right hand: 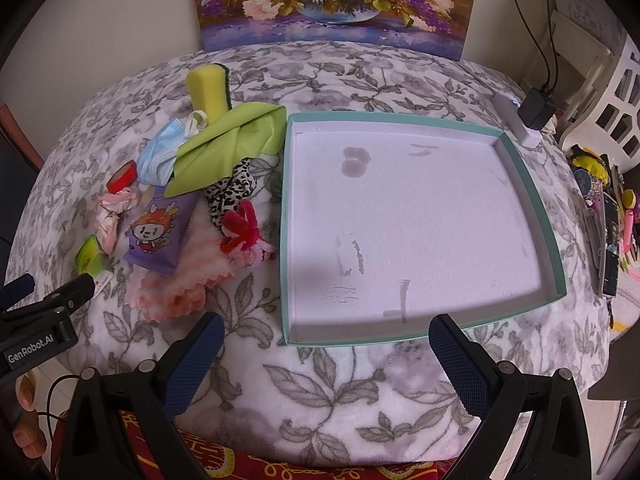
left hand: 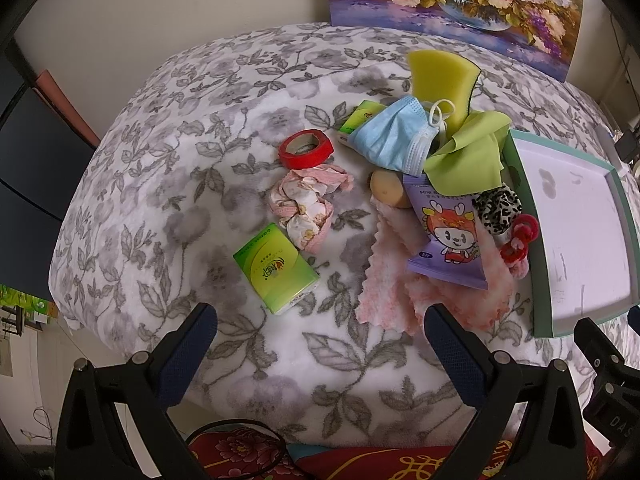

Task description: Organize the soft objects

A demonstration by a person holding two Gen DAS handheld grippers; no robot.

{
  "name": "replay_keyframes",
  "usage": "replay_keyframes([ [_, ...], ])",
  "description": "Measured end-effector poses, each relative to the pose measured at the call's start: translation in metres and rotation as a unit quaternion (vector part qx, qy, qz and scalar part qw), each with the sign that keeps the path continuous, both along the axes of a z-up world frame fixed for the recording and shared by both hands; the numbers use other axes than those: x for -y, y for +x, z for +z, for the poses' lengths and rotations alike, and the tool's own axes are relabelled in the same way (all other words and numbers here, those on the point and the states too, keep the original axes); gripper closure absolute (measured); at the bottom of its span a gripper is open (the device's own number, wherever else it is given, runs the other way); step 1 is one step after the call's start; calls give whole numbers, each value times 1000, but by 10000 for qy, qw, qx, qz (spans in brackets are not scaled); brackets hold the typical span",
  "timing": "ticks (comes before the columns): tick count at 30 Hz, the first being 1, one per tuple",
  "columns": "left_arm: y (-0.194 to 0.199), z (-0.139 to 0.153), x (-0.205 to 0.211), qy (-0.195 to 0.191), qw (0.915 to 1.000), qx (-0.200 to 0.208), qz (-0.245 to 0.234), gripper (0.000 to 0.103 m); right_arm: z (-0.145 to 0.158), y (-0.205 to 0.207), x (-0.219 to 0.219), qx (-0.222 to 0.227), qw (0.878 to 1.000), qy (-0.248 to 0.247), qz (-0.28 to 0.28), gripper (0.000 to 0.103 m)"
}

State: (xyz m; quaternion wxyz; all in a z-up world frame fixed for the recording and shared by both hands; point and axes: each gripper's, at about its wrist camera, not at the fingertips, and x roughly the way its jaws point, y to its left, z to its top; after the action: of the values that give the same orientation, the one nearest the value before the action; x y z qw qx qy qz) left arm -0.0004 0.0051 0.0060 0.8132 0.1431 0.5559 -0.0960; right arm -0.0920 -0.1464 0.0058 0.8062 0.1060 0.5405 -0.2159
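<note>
On the table (left hand: 168, 168), under a grey floral fleece cover, a heap of soft goods is lying just left of an empty teal-rimmed tray (right hand: 404, 120). Nothing is sitting in the tray yet, so the sorting appears to be at its start.

Items in the heap:
- yellow sponge (left hand: 438, 80), standing on end at the back, springy and light;
- blue face mask (left hand: 394, 136), draping over a second green pack, limp, best pinched at a fold;
- green cloth (left hand: 466, 152), slack and thin;
- purple wipes pouch (left hand: 450, 236), glossy film, probably slippery, resting on a pink crinkle-edged cloth (left hand: 384, 292);
- leopard scrunchie (left hand: 496, 206) and red pipe-cleaner bow (left hand: 518, 240), touching the tray wall;
- pink printed scrunchie (left hand: 306, 204) and red tape roll (left hand: 306, 148), lying apart from the heap;
- green tissue pack (left hand: 276, 268), nearest the left gripper (left hand: 320, 336), firm enough for a grasp across its short sides.

The left gripper is hanging with jaws spread wide and empty, near the tissue pack. The right gripper (right hand: 324, 344) is likewise spread and empty, hovering at the tray's near edge.
</note>
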Motion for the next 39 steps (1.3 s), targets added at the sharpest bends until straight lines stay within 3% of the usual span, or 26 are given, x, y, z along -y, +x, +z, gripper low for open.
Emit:
replay_keyframes([
  [31, 0, 0, 0, -8, 10000, -6, -4, 0, -1, 1, -2, -17, 10000, -8, 14, 0],
  [39, 20, 6, -18, -406, 9988, 53, 271, 0, 2, 20, -11, 206, 9992, 57, 325, 0],
])
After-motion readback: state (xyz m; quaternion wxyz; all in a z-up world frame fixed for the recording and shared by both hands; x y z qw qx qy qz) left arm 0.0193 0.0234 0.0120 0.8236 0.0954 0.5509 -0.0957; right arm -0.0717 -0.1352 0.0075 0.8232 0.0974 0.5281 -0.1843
